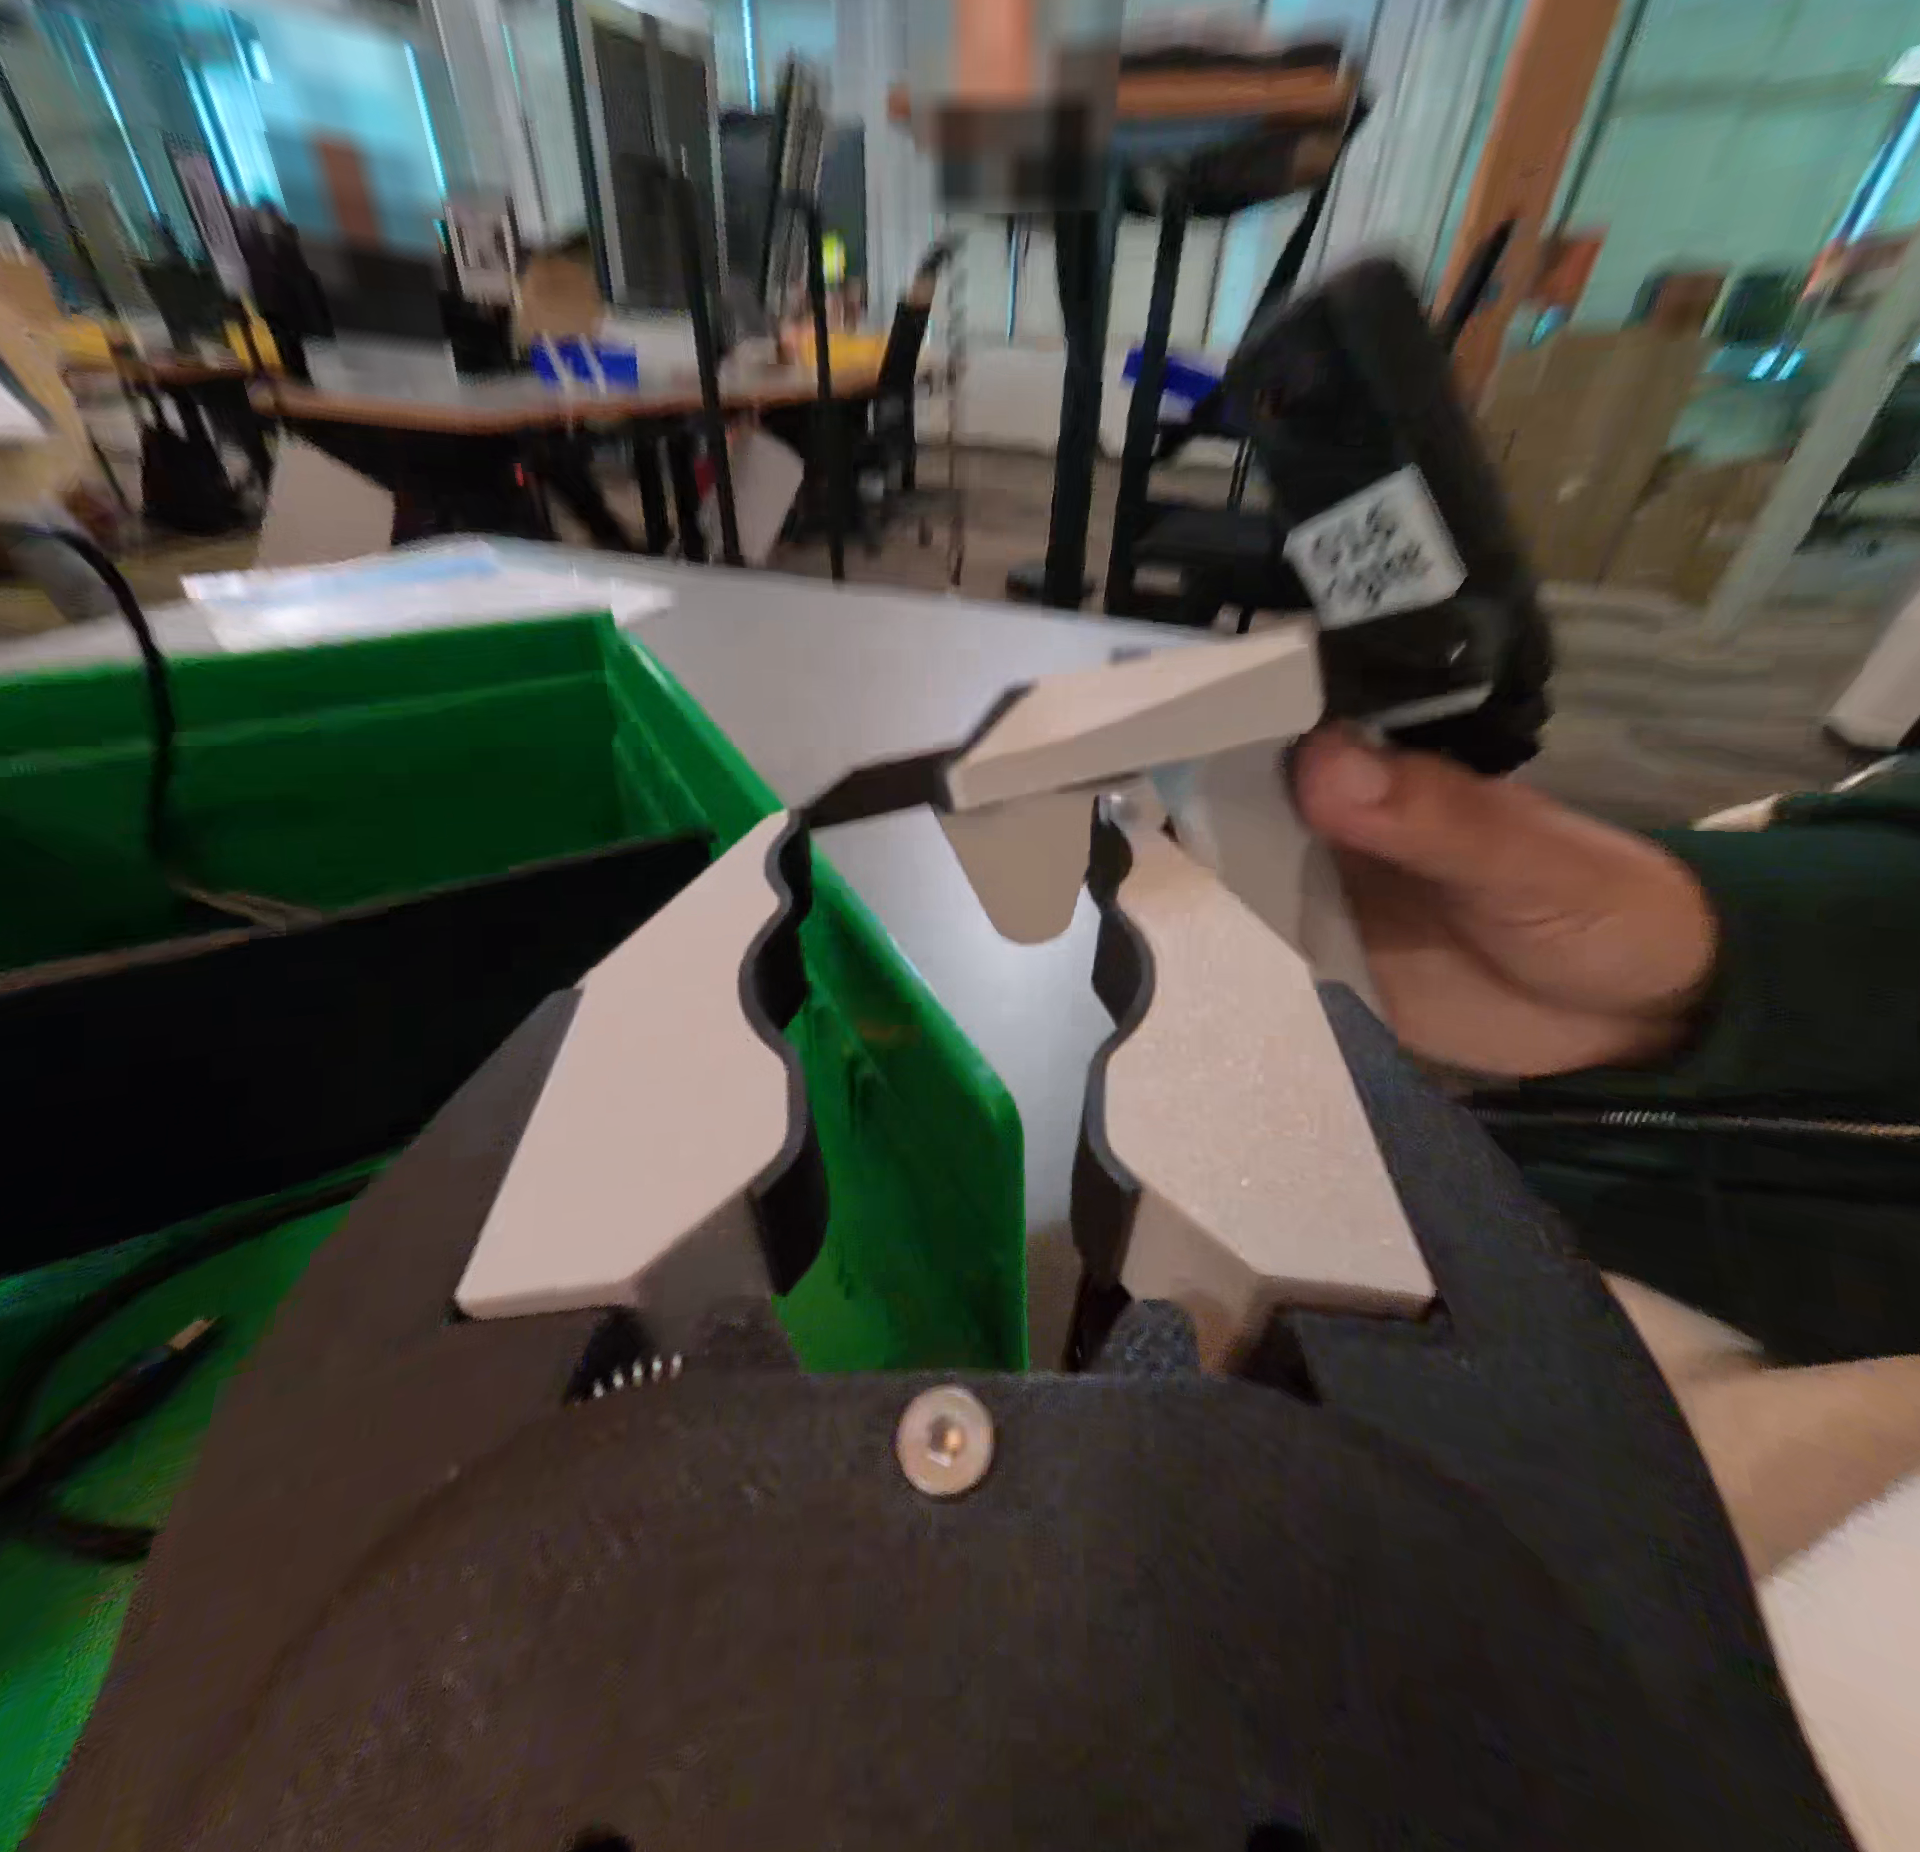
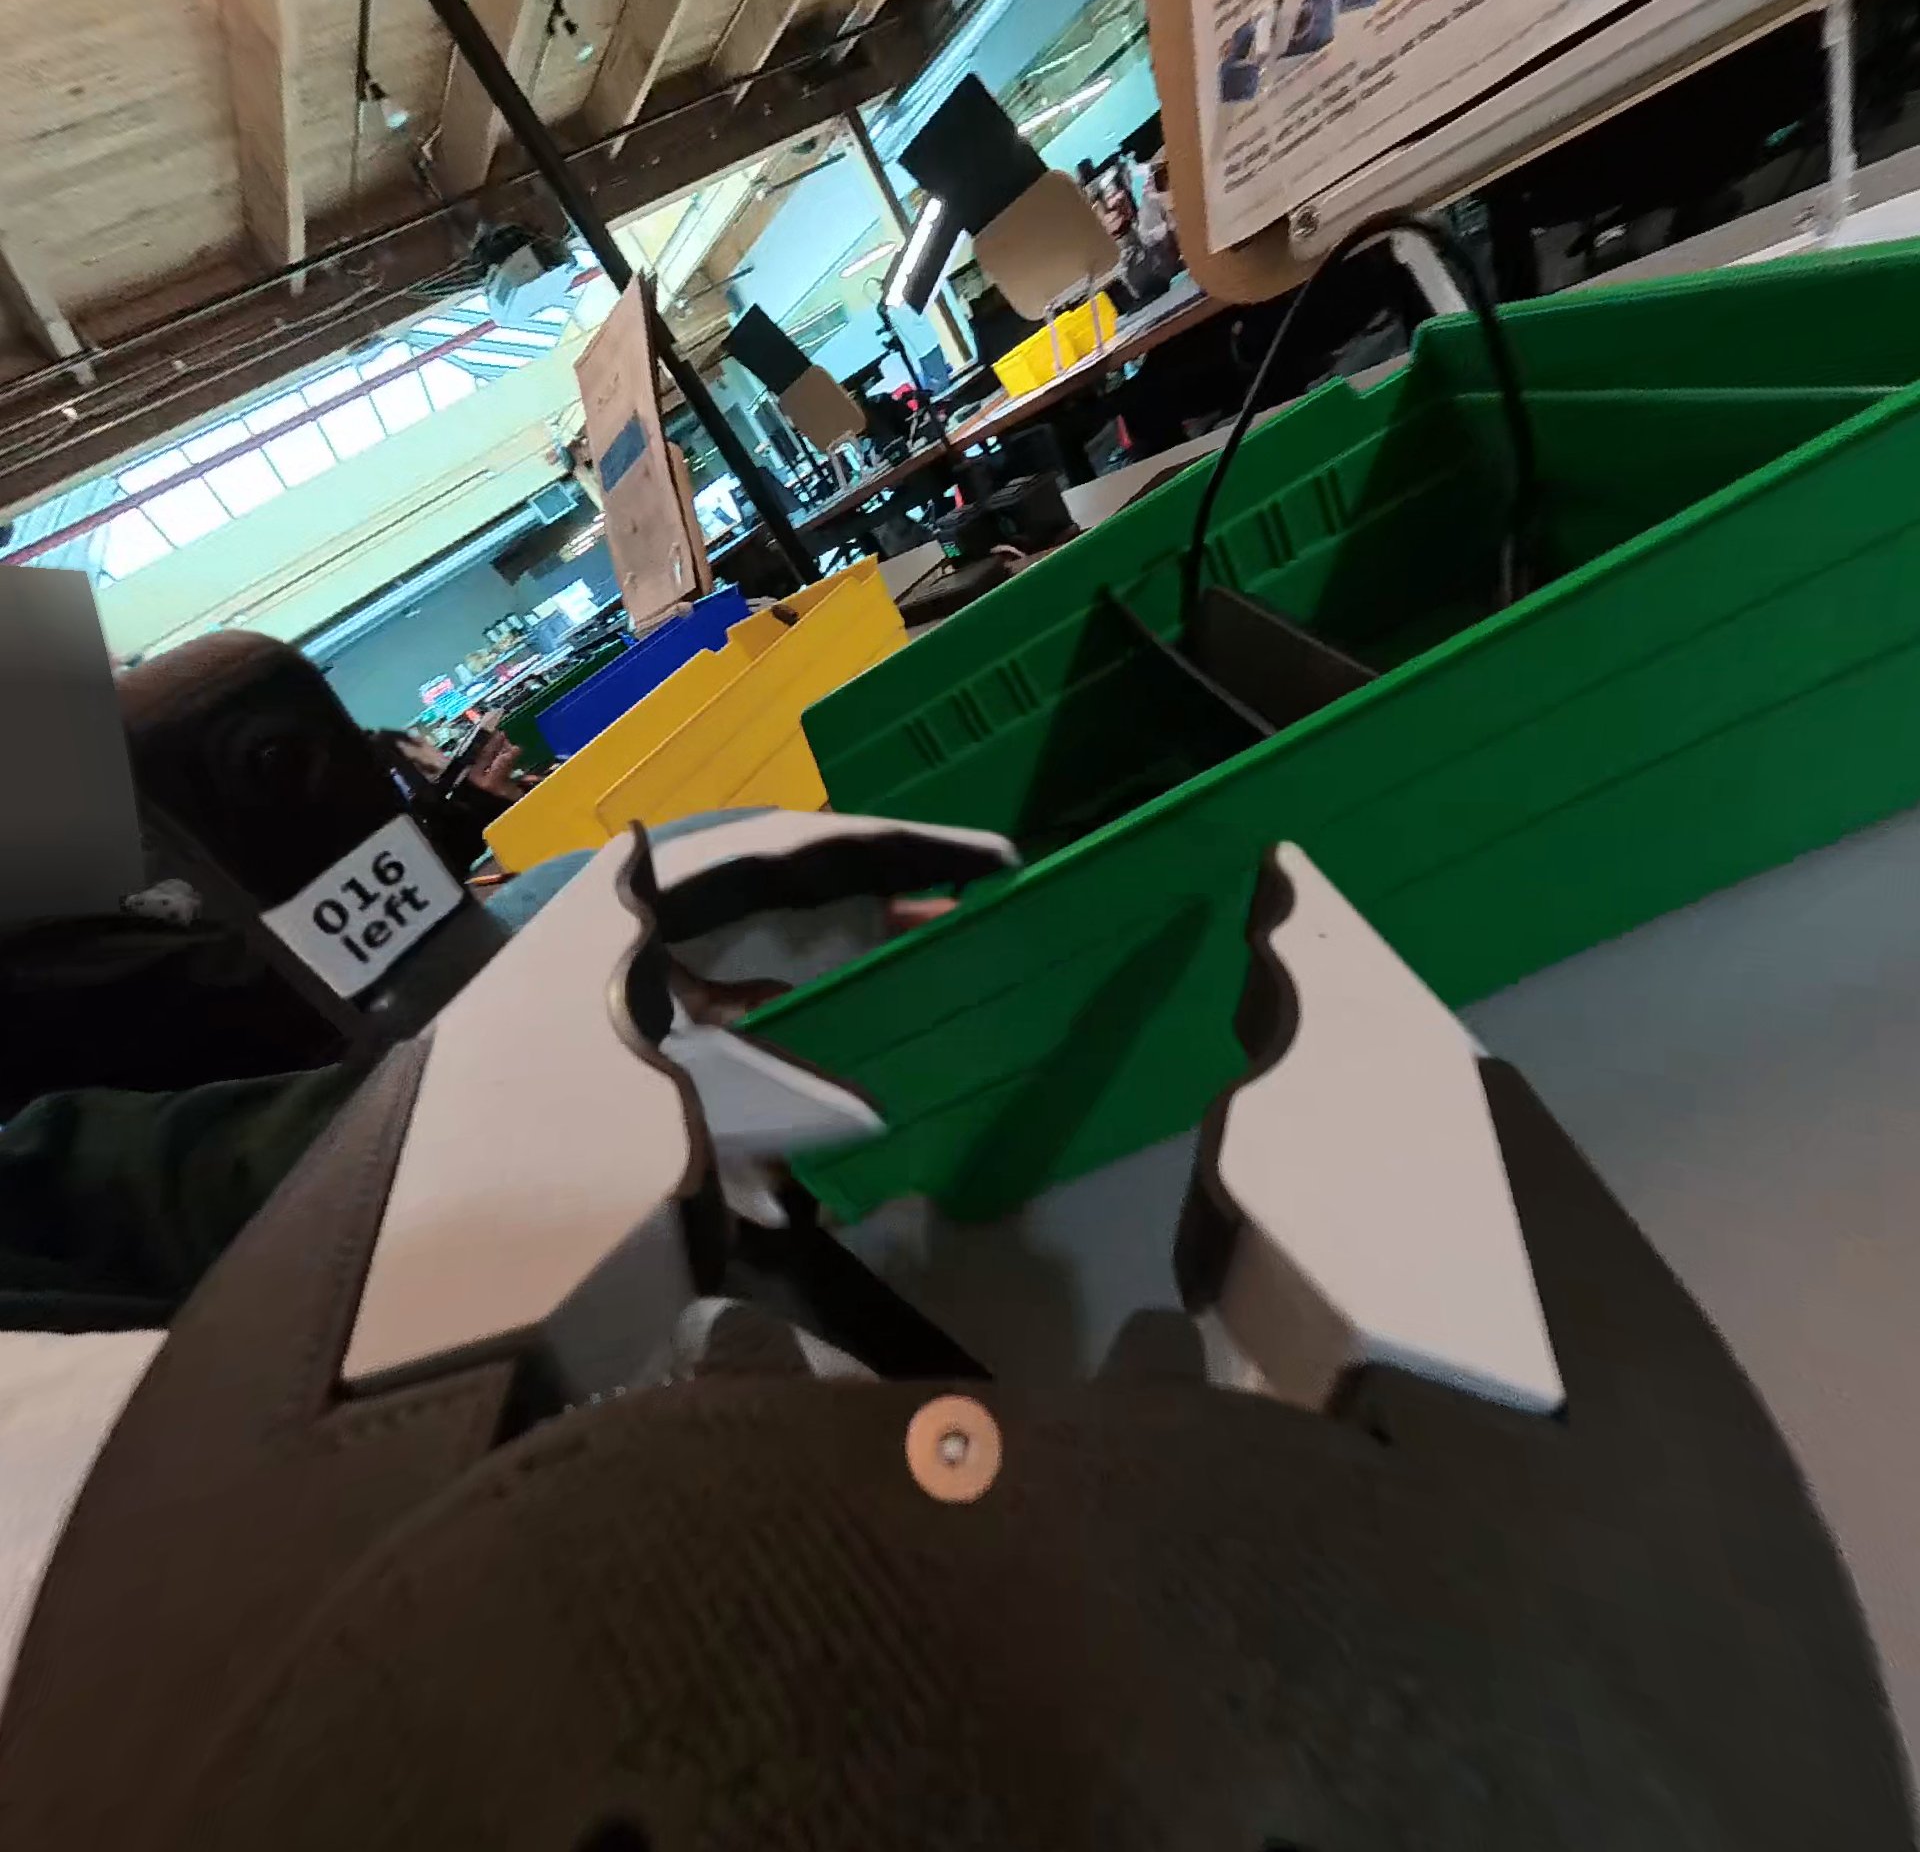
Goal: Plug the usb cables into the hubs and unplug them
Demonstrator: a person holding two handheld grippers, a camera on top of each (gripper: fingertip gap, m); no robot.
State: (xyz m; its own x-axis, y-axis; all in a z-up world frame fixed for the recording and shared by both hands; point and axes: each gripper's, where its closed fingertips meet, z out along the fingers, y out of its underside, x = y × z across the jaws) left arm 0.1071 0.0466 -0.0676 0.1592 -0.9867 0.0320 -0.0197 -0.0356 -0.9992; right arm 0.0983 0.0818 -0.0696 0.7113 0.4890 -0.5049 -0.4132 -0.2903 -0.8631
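1. Grey worktop [image 1: 914,639] in a workshop carries a green bin [image 1: 416,763].
2. Black cable [image 2: 1226,472] loops out of that bin; no hub can be made out.
3. Left hand-held gripper [image 1: 945,929] hangs spread and empty beside the bin's right wall.
4. Right hand-held gripper [image 2: 945,971], likewise spread and empty, faces the bin's near wall.

Green bin [image 2: 1455,846] on grey table [image 2: 1714,1127], black divider [image 1: 312,961] across its inside. Yellow bin [image 2: 717,732] just beside green one, blue bin [image 2: 644,680] behind it. Clear plastic bag [image 1: 416,587] flat on table at far side of green bin. Cardboard sheet [image 2: 634,452] upright behind bins. Wooden-topped workbench [image 1: 540,410] far across room, small blue boxes [image 1: 582,358] on it. Wooden ceiling beams [image 2: 156,109] overhead.
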